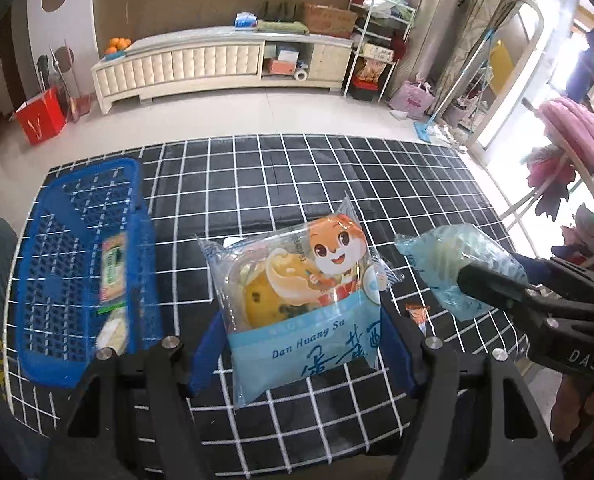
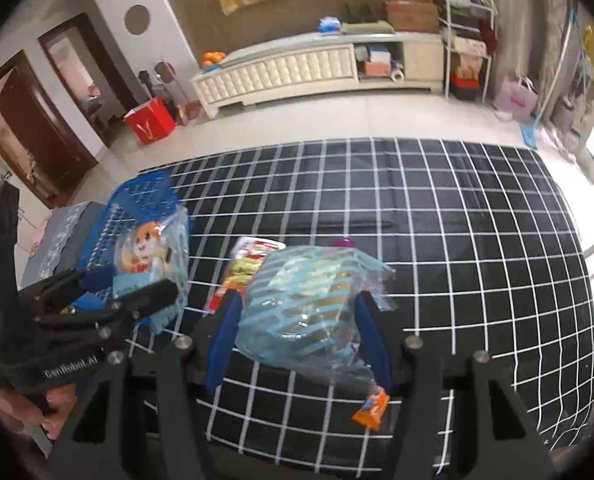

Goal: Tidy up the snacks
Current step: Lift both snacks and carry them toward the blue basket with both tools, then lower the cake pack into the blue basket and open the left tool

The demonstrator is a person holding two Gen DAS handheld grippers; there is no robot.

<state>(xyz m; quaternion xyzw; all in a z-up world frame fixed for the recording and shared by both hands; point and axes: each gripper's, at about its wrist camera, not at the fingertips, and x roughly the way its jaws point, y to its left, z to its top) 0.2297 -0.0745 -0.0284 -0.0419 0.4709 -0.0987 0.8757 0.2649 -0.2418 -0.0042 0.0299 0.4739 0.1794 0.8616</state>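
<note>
Along the table's left edge sits the blue basket [image 1: 77, 264], some packets already inside; beside it the left gripper [image 1: 301, 344] clamps the squirrel pastry pack [image 1: 297, 300], light, puffy, crushable; best held by its flat lower seam. Further right, the right gripper [image 2: 297, 340] pinches the pale-blue wrapped snack [image 2: 309, 304] above the table, slippery film over soft filling.

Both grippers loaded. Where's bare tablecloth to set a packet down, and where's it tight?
Free: the far half of the checked tablecloth, from the blue basket to the right edge, and the right side beyond the striped packet. Crowded: the near left, where the squirrel packet, the red-and-white packet, the orange wrapper and the basket cluster.
</note>
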